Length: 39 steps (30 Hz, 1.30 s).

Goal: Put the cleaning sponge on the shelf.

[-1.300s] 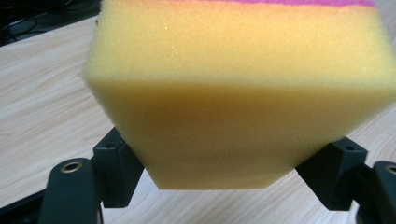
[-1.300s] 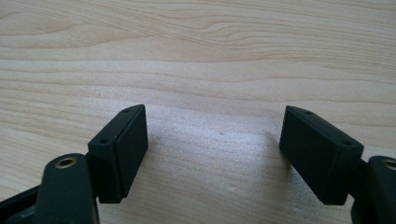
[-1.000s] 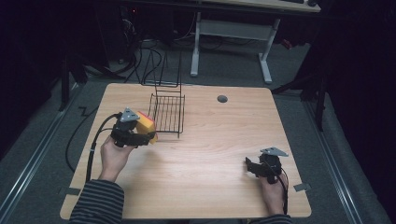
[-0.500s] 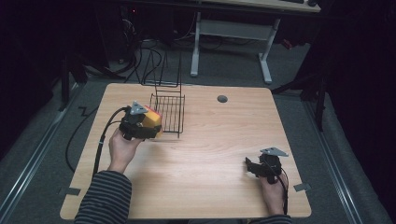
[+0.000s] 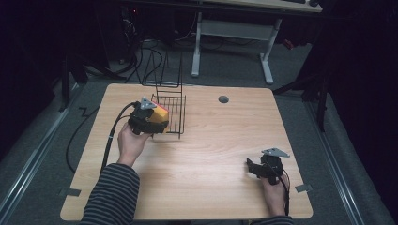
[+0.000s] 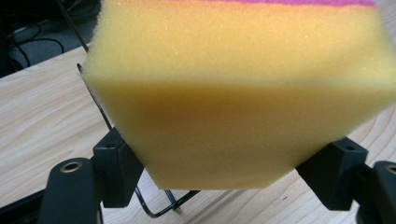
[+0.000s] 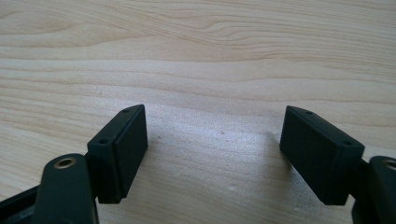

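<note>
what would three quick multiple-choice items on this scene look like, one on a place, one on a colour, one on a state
1. Where is the wire basket?
A. on the table's far left part
B. at the near right corner
C. on the floor

2. What colour is the main body of the sponge?
A. blue
B. yellow
C. white

3. How does the right hand-held gripper stand?
A. shut on a sponge
B. shut on a cable
C. open, holding nothing

Key:
1 A, the high view shows the basket standing on the table left of centre, toward the far edge.
2 B, yellow foam sits between the jaws of the left hand-held gripper.
3 C, bare wood lies between its spread jaws.
</note>
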Tool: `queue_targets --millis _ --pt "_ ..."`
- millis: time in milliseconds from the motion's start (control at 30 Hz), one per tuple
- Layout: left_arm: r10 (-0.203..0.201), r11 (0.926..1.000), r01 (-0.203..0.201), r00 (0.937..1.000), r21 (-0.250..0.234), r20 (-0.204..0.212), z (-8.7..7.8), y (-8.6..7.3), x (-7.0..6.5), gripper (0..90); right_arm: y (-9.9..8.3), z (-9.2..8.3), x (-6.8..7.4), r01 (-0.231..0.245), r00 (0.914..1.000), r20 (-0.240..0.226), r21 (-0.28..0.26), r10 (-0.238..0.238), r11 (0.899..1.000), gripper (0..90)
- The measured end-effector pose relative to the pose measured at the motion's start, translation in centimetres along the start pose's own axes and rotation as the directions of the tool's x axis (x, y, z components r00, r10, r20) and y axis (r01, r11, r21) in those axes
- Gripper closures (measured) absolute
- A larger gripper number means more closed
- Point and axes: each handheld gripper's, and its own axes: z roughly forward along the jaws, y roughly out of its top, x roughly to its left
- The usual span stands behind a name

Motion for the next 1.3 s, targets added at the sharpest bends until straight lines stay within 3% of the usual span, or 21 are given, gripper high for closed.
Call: queue_targets --millis 367,767,1067,1300 --pt "0.001 0.9999 -0.001 0.9997 0.016 -0.023 1.5 0.9 -0.3 24.5 0.0 0.0 0.0 0.002 1.0 -0.001 0.0 -0.002 1.0 23.6" --pt "-0.072 0.9974 0.072 0.9966 0.002 -0.04 3.3 0.9 0.5 24.5 0.0 0.0 0.0 0.002 1.0 -0.001 0.0 -0.002 1.0 23.6" --pt "-0.079 0.9966 0.08 0.9947 0.019 -0.066 4.7 0.6 0.7 24.5 0.0 0.0 0.0 0.001 1.0 -0.001 0.0 -0.001 1.0 23.5" --pt "-0.087 0.9955 0.089 0.9943 0.031 -0.06 5.6 0.4 0.7 24.4 0.0 0.0 0.0 0.001 1.0 -0.001 0.0 -0.001 1.0 23.5"
